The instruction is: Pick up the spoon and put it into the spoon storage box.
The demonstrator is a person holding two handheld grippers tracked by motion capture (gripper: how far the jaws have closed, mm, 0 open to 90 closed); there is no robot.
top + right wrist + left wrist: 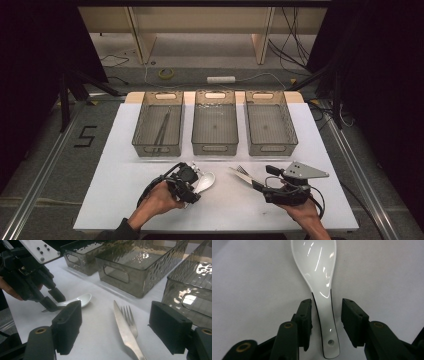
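- High view shows a white table (125, 200) with three smoky transparent bins in a row at its far side, and two hand-held grippers at its near side.
- The white ceramic spoon (206, 181) lies on the table just in front of the middle bin (215, 146), a little toward the left bin (150, 145). Its bowl points to the bins and its handle points to the person.
- The left gripper (326, 315) comes down over the spoon handle. In the left gripper view the handle (327, 330) lies between the two black jaws. There is a narrow gap of table on each side of it, so the pads do not press it. This gripper is released, with the spoon between the jaws but not grasped.
- The handle has a small hole near its end and a thin dark line along its edges.
- A metal knife (126, 332) and a metal fork (130, 318) lie side by side, touching, in front of the gap between the middle bin and the right bin (272, 145), to the right of the spoon.
- The right gripper (117, 330) is low over the table, just in front of the knife and fork. Its jaws stand wide apart, one on each side of them, and they grasp nothing.
- The left bin holds a pair of dark chopsticks (162, 131), as far as the high view lets me tell.
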